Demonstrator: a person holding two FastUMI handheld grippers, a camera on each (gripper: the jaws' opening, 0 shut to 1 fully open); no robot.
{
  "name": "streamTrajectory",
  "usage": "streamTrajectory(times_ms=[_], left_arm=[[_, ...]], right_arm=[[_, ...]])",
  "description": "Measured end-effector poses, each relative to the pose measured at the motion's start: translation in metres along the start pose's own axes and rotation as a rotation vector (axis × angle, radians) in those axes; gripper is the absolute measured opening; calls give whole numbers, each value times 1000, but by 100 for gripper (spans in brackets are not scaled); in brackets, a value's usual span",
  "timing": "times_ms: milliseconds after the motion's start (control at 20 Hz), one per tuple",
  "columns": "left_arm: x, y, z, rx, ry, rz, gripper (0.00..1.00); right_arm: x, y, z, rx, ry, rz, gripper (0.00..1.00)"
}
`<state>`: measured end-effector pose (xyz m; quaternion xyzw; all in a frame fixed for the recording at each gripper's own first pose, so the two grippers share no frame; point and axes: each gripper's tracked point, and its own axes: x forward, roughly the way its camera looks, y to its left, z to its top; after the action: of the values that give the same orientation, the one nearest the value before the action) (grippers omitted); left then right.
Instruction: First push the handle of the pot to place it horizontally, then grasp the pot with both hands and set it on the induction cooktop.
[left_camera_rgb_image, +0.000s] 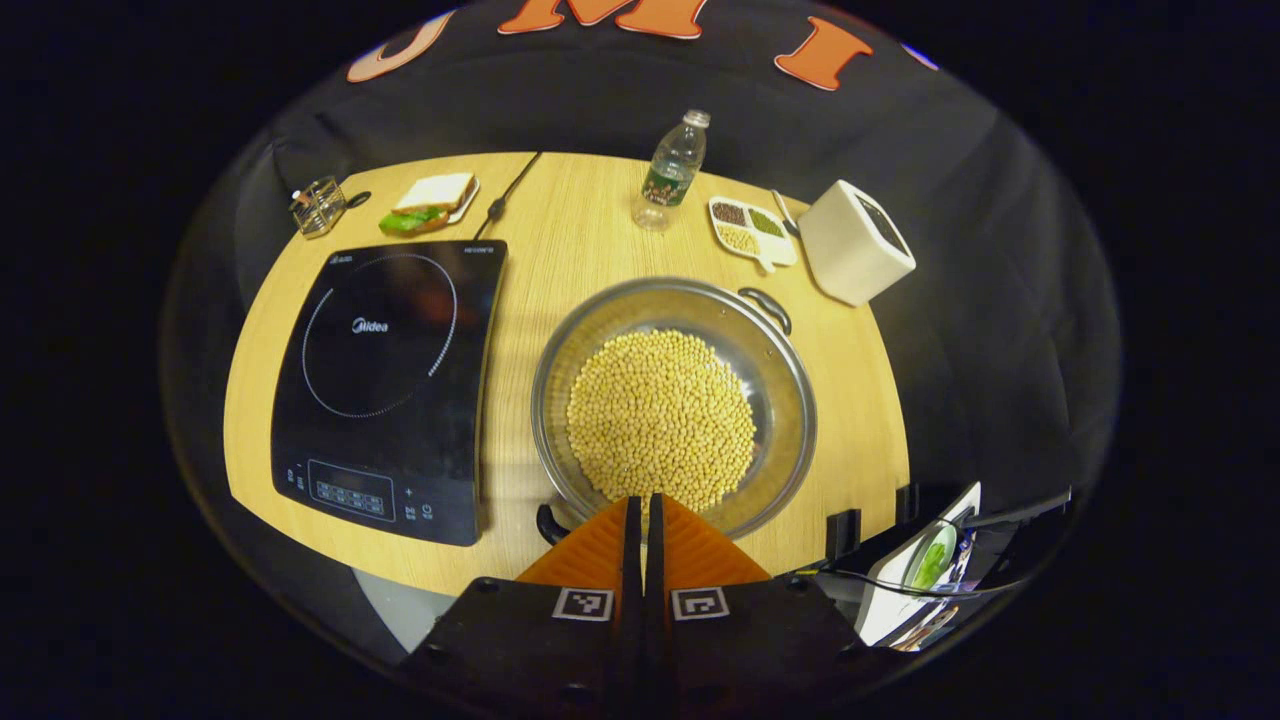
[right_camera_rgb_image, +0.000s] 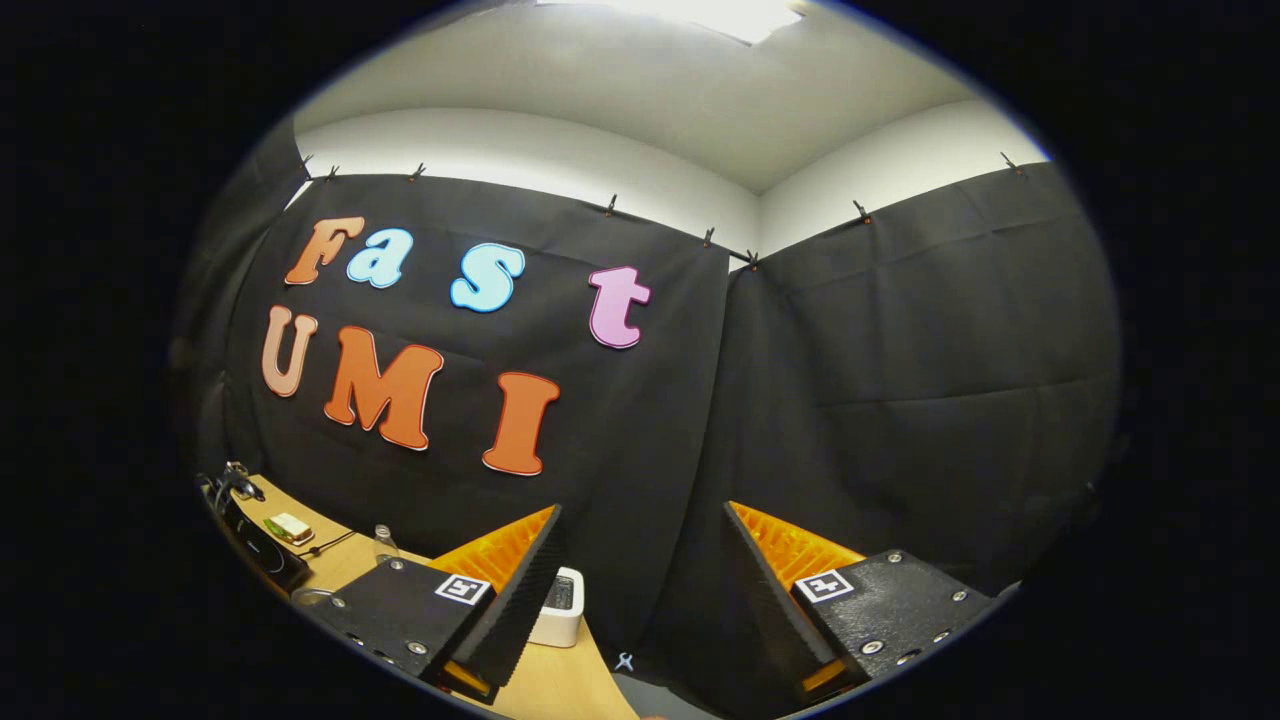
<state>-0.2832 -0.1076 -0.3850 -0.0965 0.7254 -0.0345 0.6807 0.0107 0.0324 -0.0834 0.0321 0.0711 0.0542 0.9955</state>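
We look down on the pot (left_camera_rgb_image: 674, 405), a steel pan full of pale beans (left_camera_rgb_image: 660, 418), sitting mid-table just right of the cooktop (left_camera_rgb_image: 385, 385). One handle (left_camera_rgb_image: 767, 307) points to the far right; the other handle (left_camera_rgb_image: 553, 526) pokes out near us, partly behind our left gripper (left_camera_rgb_image: 643, 512). That gripper has its fingers pressed together with nothing between them, tips hovering over the pot's near rim; we cannot tell whether they touch it.

The table (left_camera_rgb_image: 570, 235) is pale wood with a rounded edge. Beyond the pot we see a bottle (left_camera_rgb_image: 671, 170), a divided dish (left_camera_rgb_image: 750, 232) of grains and a white box (left_camera_rgb_image: 853, 242). Behind the cooktop we spot a sandwich (left_camera_rgb_image: 430, 203) on a plate and a small wire holder (left_camera_rgb_image: 318, 205), with a cable (left_camera_rgb_image: 508, 191) running off the back edge. At the near right corner sits some clutter, cut off and hard to read.

Over in the right gripper view, the right gripper (right_camera_rgb_image: 640, 590) is spread wide and holds nothing, aimed high at the black cloth wall (right_camera_rgb_image: 900, 350), with white wall and ceiling (right_camera_rgb_image: 650, 90) above. We catch a sliver of table low on the left, the white box peeking behind one finger.
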Motion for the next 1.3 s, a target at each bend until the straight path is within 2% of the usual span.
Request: streamTrajectory(times_ms=[350,650,950,1150,1300], left_arm=[[32,6,-57,23,131,27,8],[46,12,-80,17,219,31,8],[60,18,-103,-52,328,3,8],[72,34,-104,-78,332,61,7],[76,40,-103,-123,336,66,7]], right_arm=[[13,23,-3,16,6,59,95],[21,45,-8,28,18,104,95],[26,63,-15,23,40,127,95],[29,74,-15,16,46,138,95],[30,80,-15,5,52,145,95]])
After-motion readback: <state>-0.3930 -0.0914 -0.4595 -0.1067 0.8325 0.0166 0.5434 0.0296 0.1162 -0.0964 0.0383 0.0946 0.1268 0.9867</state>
